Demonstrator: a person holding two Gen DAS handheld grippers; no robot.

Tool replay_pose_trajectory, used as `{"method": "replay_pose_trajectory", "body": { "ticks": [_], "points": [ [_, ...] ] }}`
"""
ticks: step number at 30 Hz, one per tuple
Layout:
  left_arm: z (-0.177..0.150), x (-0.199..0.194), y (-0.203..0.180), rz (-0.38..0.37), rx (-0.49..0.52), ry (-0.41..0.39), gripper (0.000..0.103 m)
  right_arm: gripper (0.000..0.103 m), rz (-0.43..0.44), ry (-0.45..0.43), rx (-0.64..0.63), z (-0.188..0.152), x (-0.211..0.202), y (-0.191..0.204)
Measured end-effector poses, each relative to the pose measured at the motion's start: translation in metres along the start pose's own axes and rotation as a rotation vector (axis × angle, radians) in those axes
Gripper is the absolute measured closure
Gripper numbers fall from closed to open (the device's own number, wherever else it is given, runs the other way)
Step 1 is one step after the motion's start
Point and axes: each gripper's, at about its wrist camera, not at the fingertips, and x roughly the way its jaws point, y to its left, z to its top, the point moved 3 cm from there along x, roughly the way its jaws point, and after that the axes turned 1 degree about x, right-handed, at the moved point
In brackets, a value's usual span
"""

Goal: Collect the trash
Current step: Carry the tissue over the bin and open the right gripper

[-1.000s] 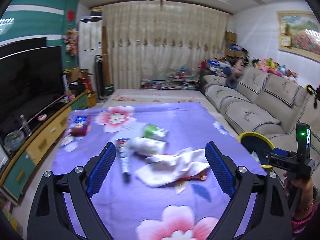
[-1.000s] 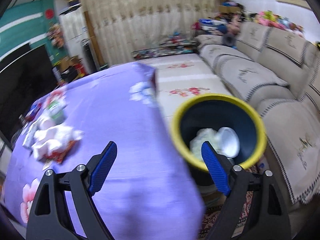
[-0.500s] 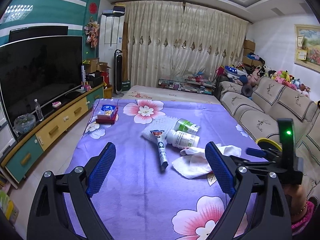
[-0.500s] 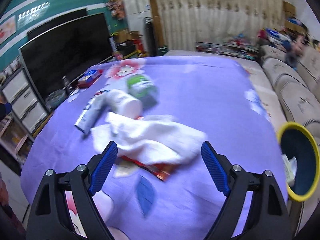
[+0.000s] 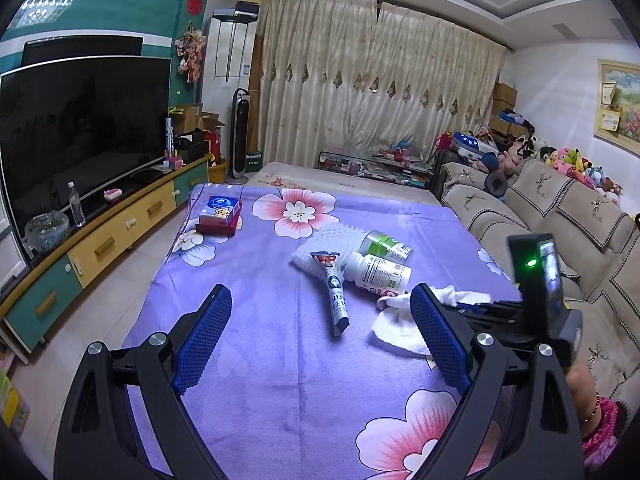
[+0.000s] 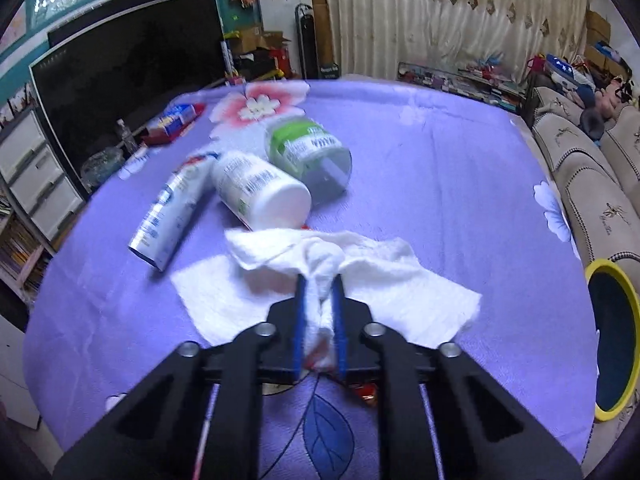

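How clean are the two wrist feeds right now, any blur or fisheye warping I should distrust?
Left wrist view: sharp, but the fisheye bends the ceiling and TV. Right wrist view: slight motion blur on the white bottle and green bottle; the tissue in the right gripper reads clearly.

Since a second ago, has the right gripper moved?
Yes. The right gripper has swung away from the yellow-rimmed dark bin, now at the right edge of its view, over to the crumpled white tissue, and is shut on it.
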Motion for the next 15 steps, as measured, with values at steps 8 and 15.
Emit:
{"method": "replay_pose_trajectory", "body": {
  "ticks": [8,15],
  "points": [
    [-0.004,0.001,-0.005,-0.010,0.007,0.004,0.013,0.095,0.096,-0.130,0.016,0.024,-0.064,-0.002],
    [-0.006,-0.001,-0.013,-0.026,0.015,0.008,0.013,0.095,0.132,-0.220,0.017,0.048,-0.115,-0.007]
  ]
}}
